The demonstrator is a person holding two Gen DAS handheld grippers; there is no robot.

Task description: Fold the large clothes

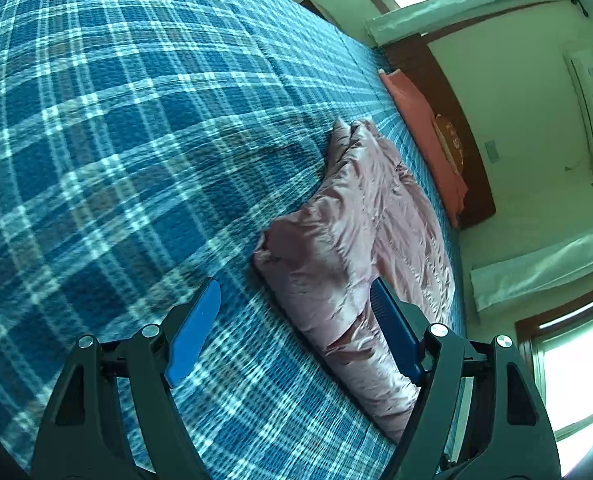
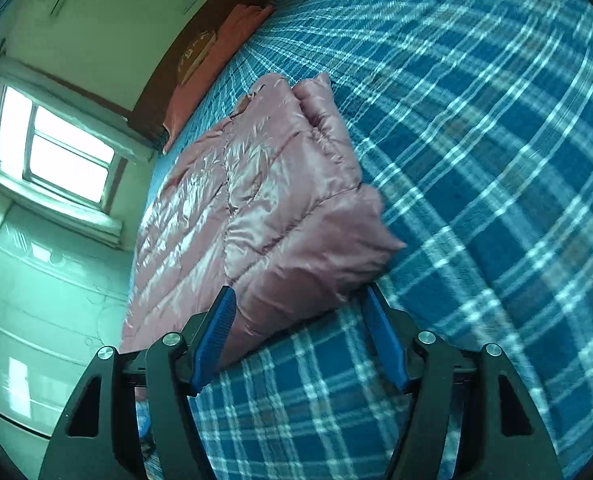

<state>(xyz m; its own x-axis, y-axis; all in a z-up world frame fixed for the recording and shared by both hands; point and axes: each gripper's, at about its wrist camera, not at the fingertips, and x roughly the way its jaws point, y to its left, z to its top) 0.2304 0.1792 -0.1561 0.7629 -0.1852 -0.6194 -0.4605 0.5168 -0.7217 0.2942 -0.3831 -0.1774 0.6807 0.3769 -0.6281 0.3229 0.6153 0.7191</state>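
A shiny pink quilted jacket [image 1: 360, 240] lies folded on a bed with a blue plaid cover [image 1: 136, 120]. My left gripper [image 1: 296, 300] is open just above the bed, its jaws spread at the jacket's near end, touching nothing. The jacket also shows in the right wrist view [image 2: 264, 208], a sleeve folded over its body. My right gripper [image 2: 300, 308] is open, its jaws on either side of the jacket's near edge, empty. The plaid cover [image 2: 476, 160] fills the right of that view.
An orange pillow [image 1: 424, 120] and a dark wooden headboard [image 1: 448, 96] lie beyond the jacket. Windows [image 2: 56, 144] and pale walls stand past the bed's edge. A white cabinet [image 2: 36, 280] sits beside the bed.
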